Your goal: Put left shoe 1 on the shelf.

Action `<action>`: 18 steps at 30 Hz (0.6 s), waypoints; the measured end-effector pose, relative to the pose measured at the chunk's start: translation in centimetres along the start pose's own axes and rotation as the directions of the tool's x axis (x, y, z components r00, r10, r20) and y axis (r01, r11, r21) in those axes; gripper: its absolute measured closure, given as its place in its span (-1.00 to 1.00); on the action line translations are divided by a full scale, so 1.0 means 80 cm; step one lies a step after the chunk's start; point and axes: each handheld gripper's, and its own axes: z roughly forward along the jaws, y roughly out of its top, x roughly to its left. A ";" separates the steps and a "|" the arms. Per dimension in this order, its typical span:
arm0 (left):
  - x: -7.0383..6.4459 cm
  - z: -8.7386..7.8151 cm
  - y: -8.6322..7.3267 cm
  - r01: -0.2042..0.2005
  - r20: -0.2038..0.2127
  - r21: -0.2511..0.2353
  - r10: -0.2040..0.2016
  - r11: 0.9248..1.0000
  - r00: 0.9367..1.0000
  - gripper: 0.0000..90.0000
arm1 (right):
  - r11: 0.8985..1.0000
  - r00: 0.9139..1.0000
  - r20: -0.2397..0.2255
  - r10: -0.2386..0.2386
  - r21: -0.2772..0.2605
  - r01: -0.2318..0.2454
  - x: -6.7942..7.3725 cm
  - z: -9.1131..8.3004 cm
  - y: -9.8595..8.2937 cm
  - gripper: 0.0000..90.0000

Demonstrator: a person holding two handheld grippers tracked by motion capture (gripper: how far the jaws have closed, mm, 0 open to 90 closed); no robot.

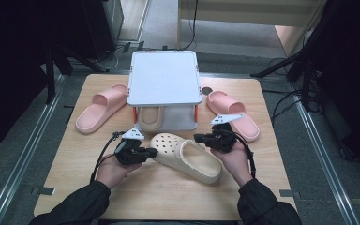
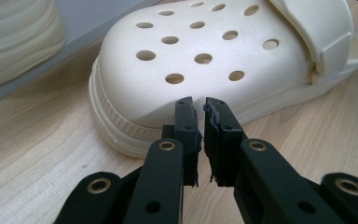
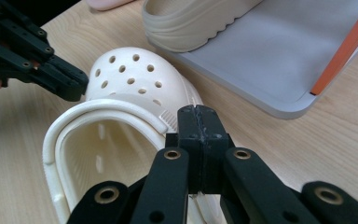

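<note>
i'm nudging the cream clog (image 1: 187, 157) toward the rack's (image 1: 164, 77) twelve o'clock slot, left gripper (image 1: 151, 153) and right gripper (image 1: 198, 138) both pinched nearly closed, empty, pressing evenly.

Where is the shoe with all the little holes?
In the high view, the cream clog lies on the table's near middle, between the left gripper and right gripper, just before the grey rack.

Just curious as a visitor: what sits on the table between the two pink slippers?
The white two-level rack, with a beige shoe on its lower shelf, stands between the left pink slipper and right one, per the high view.
</note>
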 end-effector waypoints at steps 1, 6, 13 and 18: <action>0.000 0.001 0.000 -0.003 0.002 0.000 0.003 1.000 1.000 0.84 | 1.000 1.000 -0.001 0.000 0.001 0.000 0.001 -0.001 -0.001 1.00; 0.002 0.002 0.003 -0.007 0.013 0.007 0.007 1.000 1.000 0.83 | 1.000 1.000 0.001 0.007 -0.001 -0.007 0.005 -0.003 -0.005 1.00; 0.010 0.006 0.011 0.006 0.019 0.010 -0.007 1.000 1.000 0.83 | 0.999 0.999 -0.005 0.039 -0.004 -0.039 0.015 -0.008 -0.014 1.00; 0.015 0.010 0.018 0.013 0.018 0.014 -0.013 1.000 1.000 0.83 | 0.998 0.998 -0.005 0.055 -0.008 -0.055 0.027 -0.013 -0.024 1.00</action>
